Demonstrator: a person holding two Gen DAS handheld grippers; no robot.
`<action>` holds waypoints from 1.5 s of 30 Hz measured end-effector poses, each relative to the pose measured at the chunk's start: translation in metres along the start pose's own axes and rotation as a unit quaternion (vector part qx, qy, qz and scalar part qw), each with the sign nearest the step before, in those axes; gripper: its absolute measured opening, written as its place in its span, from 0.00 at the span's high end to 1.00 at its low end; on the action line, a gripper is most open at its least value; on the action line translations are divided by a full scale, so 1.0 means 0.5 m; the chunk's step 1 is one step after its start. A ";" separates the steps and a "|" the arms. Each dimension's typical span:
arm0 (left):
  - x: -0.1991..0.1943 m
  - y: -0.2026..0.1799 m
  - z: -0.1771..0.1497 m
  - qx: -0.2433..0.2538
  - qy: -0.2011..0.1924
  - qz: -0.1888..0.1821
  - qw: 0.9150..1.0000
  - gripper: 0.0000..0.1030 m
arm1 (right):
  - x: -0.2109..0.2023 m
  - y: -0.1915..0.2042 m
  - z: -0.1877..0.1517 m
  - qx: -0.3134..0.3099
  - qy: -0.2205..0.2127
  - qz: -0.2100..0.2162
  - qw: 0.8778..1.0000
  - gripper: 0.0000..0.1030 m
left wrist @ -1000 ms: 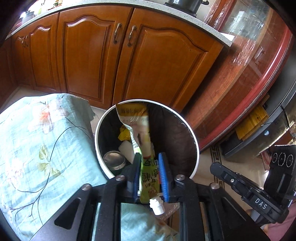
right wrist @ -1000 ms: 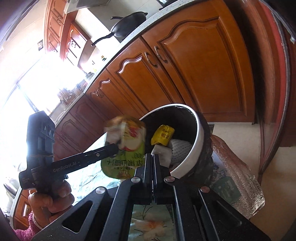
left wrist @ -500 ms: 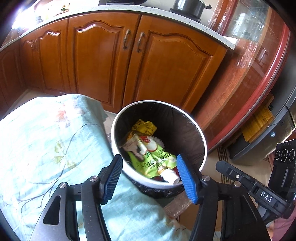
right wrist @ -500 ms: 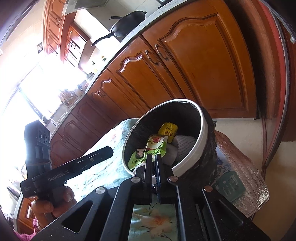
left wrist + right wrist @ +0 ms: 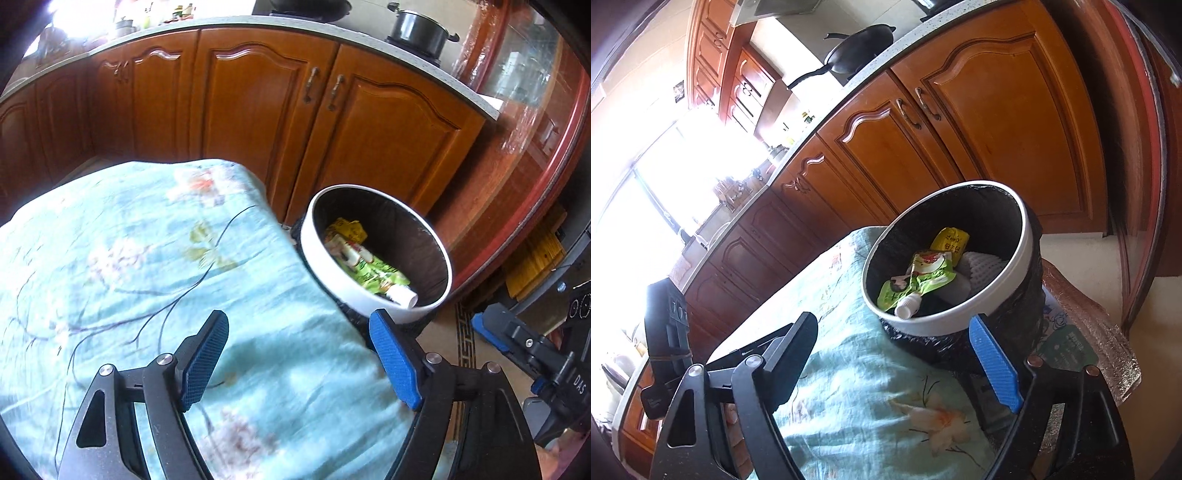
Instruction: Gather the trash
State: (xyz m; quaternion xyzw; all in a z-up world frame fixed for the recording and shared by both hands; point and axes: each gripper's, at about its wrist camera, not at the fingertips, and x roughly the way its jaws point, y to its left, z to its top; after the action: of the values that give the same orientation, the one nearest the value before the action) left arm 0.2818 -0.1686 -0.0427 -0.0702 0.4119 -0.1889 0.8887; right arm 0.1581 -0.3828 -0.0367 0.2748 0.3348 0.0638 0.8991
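Note:
A round trash bin with a white rim (image 5: 334,286) (image 5: 1027,247) and a black liner stands beside the table. In it lie a green drink pouch with a white cap (image 5: 373,271) (image 5: 916,284), a yellow wrapper (image 5: 347,230) (image 5: 951,240) and white foam netting (image 5: 984,267). My left gripper (image 5: 299,360) is open and empty over the tablecloth, to the left of and short of the bin. My right gripper (image 5: 897,363) is open and empty, just short of the bin.
A light blue floral cloth (image 5: 129,258) (image 5: 871,402) covers the table. Wooden kitchen cabinets (image 5: 258,110) (image 5: 979,122) stand behind the bin. A silvery foil mat (image 5: 1104,343) lies under the bin. The right gripper's body (image 5: 532,350) shows at right.
My left gripper opened and let the green pouch fall into the bin, then drew back to the left over the table. My right gripper went from shut to open.

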 end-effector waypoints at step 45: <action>-0.341 -0.008 -0.315 0.059 -0.254 0.110 0.959 0.01 | -0.181 0.186 -0.165 -0.191 -0.174 -0.113 0.959 0.00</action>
State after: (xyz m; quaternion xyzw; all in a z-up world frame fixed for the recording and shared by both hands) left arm 0.0608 -0.1004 -0.0236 -0.0181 0.1660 -0.0901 0.9818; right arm 0.0426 -0.2943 0.0128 0.0650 0.1831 -0.0243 0.9806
